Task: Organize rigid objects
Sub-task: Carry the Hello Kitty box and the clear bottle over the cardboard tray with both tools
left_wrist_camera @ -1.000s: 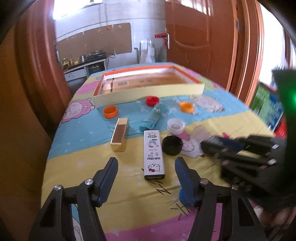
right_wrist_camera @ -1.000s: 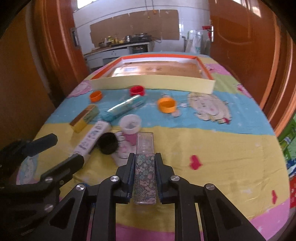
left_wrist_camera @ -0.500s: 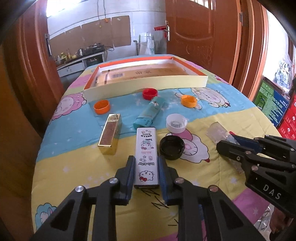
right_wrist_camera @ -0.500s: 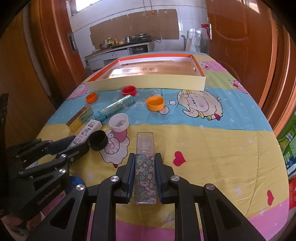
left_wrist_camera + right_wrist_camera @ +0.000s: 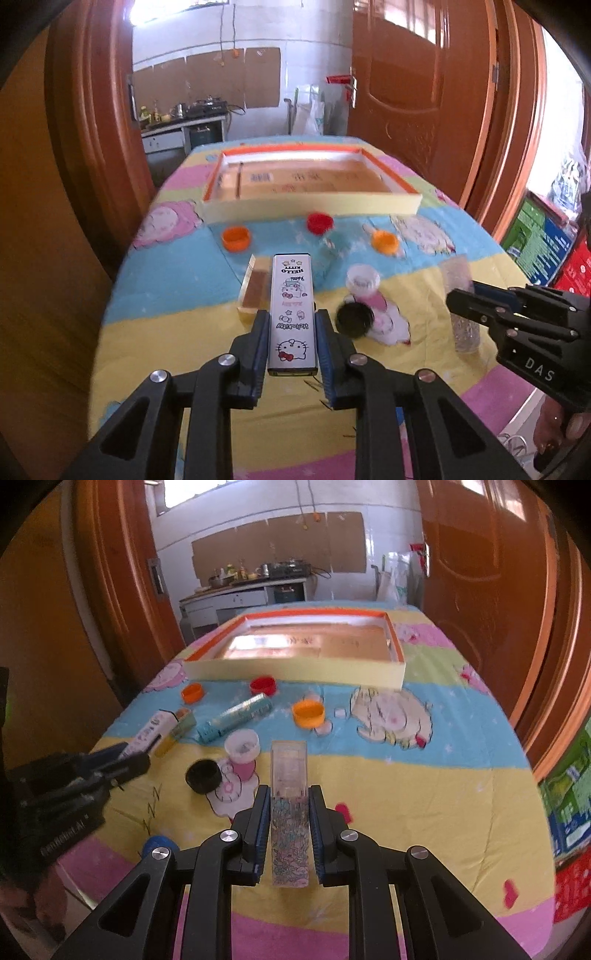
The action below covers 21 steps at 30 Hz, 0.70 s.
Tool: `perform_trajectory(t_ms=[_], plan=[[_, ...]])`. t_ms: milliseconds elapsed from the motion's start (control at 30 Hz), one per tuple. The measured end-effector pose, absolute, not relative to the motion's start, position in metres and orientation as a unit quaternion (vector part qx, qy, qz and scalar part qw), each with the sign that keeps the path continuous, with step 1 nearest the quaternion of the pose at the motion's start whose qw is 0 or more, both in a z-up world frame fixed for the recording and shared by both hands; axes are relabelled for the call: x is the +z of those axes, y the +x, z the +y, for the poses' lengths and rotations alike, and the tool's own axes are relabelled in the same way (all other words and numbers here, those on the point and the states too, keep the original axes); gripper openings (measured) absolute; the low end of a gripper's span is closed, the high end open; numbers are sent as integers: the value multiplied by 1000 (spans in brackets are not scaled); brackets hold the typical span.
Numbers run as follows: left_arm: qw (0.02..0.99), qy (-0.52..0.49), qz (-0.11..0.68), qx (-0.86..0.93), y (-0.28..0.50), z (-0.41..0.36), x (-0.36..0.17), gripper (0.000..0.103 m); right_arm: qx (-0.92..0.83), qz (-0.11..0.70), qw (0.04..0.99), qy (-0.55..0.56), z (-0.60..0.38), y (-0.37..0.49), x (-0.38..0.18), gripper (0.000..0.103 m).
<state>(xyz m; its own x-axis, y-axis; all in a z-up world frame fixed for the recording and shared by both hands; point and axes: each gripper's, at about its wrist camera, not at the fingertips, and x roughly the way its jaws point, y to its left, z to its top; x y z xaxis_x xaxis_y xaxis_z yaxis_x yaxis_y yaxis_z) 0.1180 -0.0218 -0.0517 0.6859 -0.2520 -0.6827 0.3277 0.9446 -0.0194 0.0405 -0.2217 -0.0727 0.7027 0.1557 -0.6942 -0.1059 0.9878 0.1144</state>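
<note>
Over the cartoon-print bedspread [image 5: 184, 325], the left gripper [image 5: 291, 345], spread wide a second ago, has clamped the white Hello Kitty tin case [image 5: 292, 314] and lifted it off the cloth near the front edge. The right gripper [image 5: 286, 829] remains clenched on the clear floral-patterned box [image 5: 290, 812], likewise raised. The orange-rimmed cardboard tray [image 5: 314, 208] lies towards the far edge.

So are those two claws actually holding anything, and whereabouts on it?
Yes, both. The left claw grips the white Hello Kitty box by its long sides near the close end. The right claw likewise pinches the floral clear-topped case.
</note>
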Motion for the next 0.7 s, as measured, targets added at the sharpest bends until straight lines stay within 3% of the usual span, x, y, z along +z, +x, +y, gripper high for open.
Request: perform_trajectory(t_ms=[400, 700], plan=[[938, 54, 316, -132, 162, -22, 21, 25, 104, 362, 926, -5, -239, 85, -27, 20], [939, 56, 319, -117, 221, -33, 39, 25, 112, 360, 926, -9, -259, 137, -6, 20]])
